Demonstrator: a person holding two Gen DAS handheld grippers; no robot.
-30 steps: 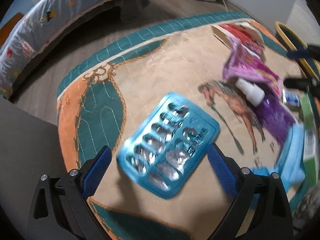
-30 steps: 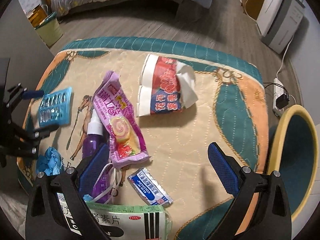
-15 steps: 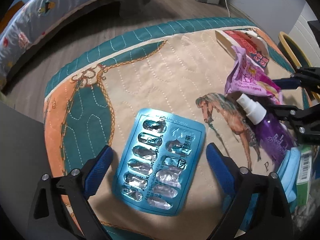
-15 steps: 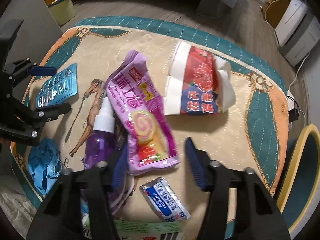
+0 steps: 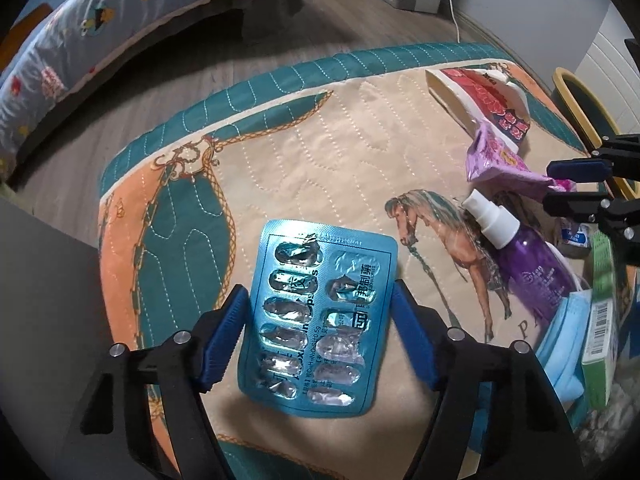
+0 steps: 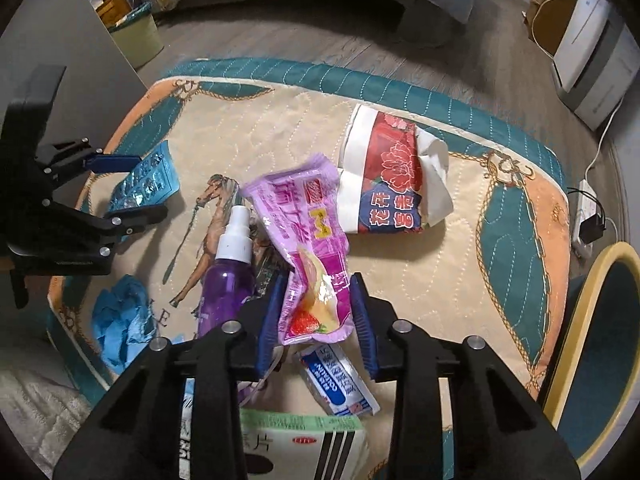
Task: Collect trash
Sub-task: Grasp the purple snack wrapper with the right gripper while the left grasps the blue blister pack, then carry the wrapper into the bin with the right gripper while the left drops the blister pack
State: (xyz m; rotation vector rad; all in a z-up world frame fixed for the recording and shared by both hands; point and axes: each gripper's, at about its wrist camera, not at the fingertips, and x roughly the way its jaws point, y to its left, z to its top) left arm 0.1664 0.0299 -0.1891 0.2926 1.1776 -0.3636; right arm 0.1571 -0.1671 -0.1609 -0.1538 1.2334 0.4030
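An empty blue blister pack lies on the quilted mat; my left gripper has closed in on its two long edges, pads touching it. It also shows in the right wrist view with the left gripper around it. A purple snack wrapper lies mid-mat; my right gripper is shut on its near end, which looks lifted. In the left wrist view the wrapper sits between the right gripper's fingers.
A purple spray bottle, a red-and-white paper packet, a small blue sachet, a green medicine box and a crumpled blue mask lie on the mat. A yellow-rimmed bin stands right; a green bin far left.
Both grippers moved forward and narrowed: the left onto the blister pack's edges, the right onto the purple wrapper's near end, which has bent upward.
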